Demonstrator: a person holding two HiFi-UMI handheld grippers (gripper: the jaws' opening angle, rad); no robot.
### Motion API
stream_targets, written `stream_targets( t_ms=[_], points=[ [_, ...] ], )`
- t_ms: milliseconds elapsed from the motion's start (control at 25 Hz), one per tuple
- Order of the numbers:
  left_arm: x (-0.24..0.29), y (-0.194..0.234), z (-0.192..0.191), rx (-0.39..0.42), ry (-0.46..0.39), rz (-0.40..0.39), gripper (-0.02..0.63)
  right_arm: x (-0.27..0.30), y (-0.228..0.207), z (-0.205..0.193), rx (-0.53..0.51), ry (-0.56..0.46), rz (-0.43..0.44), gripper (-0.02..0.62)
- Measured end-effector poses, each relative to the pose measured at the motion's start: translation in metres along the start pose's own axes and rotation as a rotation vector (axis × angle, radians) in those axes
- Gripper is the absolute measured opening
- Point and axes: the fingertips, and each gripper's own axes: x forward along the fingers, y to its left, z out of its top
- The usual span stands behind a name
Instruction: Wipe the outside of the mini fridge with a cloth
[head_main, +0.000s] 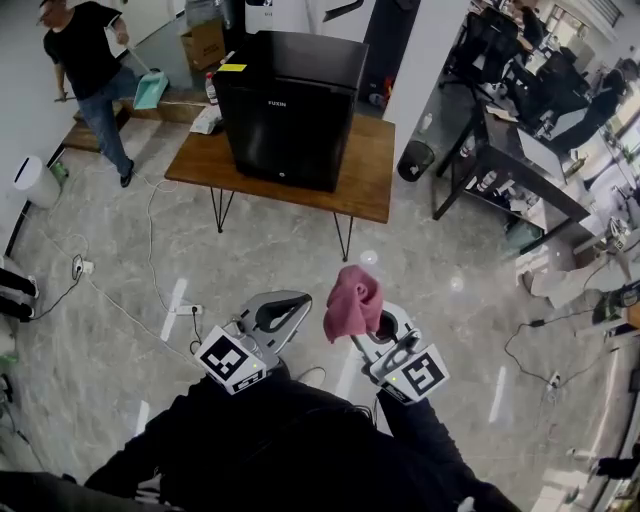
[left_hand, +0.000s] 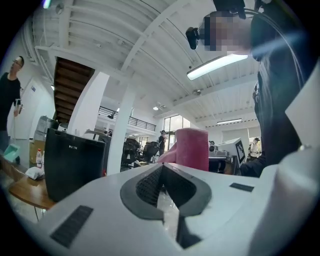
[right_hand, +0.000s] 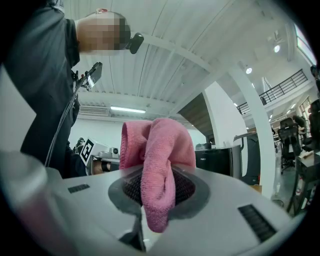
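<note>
While no wiping is under way yet, the wooden table (head_main: 372, 172) stands at 12 o'clock from the person, well apart across the floor, and the black mini fridge (head_main: 290, 105) sits on its left part. Both tongs are held close to the body. The left gripper (head_main: 290, 306), at 11 o'clock, has its jaws brought together with nothing between them. The right gripper (head_main: 386, 326), at 1 o'clock, is clamped on the pink cloth (head_main: 352, 298), which stands up in a bunch above the jaws and hangs a little below them. I judge the step in hand to be the approach. The next move calls for walking toward 12 o'clock and laying a flat part of the cloth against one outer face of the fridge.
</note>
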Motion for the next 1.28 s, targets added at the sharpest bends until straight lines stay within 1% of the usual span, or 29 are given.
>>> stream_targets(
  t_ms=[160,360,600,880,1280],
  points=[
    [0.002,0.001,0.002,-0.001,0.002,0.003,0.006,-0.001,0.001,0.006,0.017,-0.011,0.024,0.074],
    [0.008,0.005,0.008,0.01,-0.011,0.009,0.006,-0.004,-0.01,0.005,0.051,-0.021,0.009,0.075],
    [0.023,0.029,0.014,0.008,-0.022,0.021,0.006,0.01,-0.032,0.001,0.071,-0.02,0.005,0.077],
    [0.057,0.079,0.025,0.02,-0.029,0.009,0.006,0.049,-0.075,0.005,0.062,-0.014,0.001,0.077],
    [0.118,0.191,0.042,0.013,-0.059,-0.035,0.006,0.133,-0.167,0.012,0.026,0.013,-0.055,0.078]
  ],
)
